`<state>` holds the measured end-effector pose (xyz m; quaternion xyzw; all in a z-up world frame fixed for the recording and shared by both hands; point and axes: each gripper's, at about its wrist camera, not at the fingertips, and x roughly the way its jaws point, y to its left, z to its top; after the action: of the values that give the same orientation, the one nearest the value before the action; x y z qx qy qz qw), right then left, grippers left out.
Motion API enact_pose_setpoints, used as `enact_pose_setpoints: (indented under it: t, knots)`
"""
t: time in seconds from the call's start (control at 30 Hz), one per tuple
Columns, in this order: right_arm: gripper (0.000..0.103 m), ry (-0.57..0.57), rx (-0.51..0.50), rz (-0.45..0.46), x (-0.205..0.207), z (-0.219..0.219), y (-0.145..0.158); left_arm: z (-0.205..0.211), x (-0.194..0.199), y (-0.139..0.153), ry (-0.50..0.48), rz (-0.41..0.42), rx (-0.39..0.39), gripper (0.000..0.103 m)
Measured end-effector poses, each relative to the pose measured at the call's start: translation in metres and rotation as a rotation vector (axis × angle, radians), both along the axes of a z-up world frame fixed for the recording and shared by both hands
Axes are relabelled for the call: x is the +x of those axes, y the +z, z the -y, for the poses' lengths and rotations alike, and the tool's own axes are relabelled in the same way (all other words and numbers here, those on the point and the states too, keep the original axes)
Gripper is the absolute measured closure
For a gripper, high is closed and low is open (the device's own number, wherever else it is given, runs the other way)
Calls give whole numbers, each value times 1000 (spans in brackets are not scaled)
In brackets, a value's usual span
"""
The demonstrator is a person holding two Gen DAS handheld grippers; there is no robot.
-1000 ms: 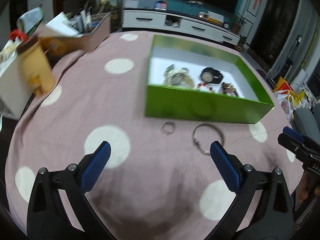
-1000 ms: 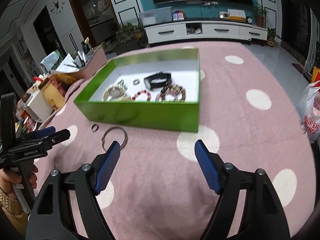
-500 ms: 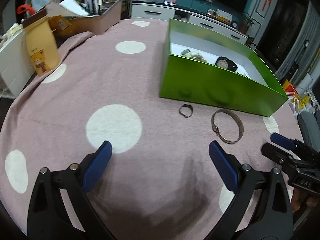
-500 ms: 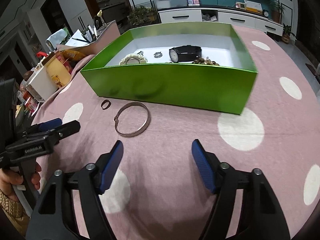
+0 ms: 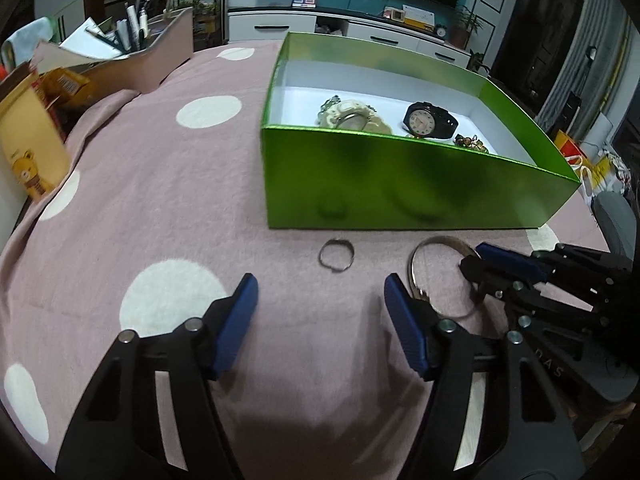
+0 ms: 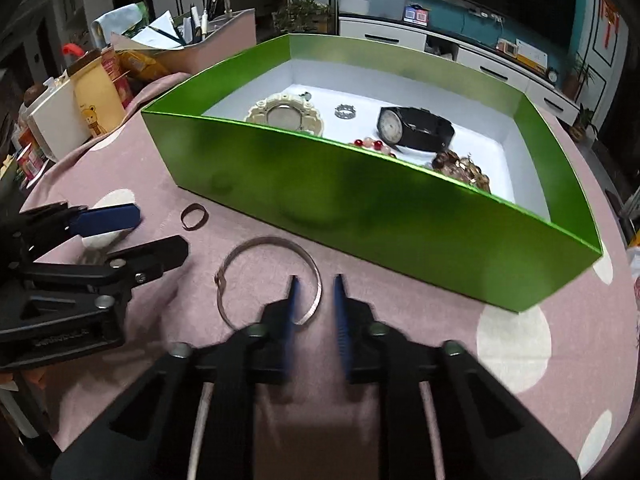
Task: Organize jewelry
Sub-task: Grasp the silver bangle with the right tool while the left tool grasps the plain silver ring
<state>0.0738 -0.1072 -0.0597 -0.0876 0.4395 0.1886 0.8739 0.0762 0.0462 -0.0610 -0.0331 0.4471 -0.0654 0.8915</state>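
Observation:
A thin metal bangle (image 6: 272, 242) lies on the pink dotted cloth in front of the green box (image 6: 360, 208). My right gripper (image 6: 317, 280) is closing on the bangle's right rim, one finger inside the hoop and one outside. In the left wrist view its fingers look pressed together on that rim. A small ring (image 5: 337, 255) lies to the left of the bangle (image 5: 440, 240). My left gripper (image 5: 320, 284) is just short of the ring. Its jaws are closing but still wide, with nothing between them. The box holds a black watch (image 6: 416, 128), a cream round piece (image 6: 284, 114), beads and a small ring.
The green box (image 5: 400, 184) stands close behind both pieces. A yellow bear pouch (image 5: 28, 152), snack packs and a pink bin of pens (image 5: 160, 60) crowd the table's left edge. The cloth's rounded edge drops off at the right, by a grey seat.
Both grippers came down closer to the cloth. The right one moved left onto the bangle and its jaws narrowed around the rim. The left jaws narrowed toward the small ring.

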Motion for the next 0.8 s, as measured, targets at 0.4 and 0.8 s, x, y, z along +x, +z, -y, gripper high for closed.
enact_pose_setpoints:
  t: [0.4,0.8]
  knots:
    - [99,-92,74,13,-6,41,9,24,19,-4,-46,44,103,68]
    - [99,-107,109,32,-20,51,17,25,12,-3,-82,43,77,84]
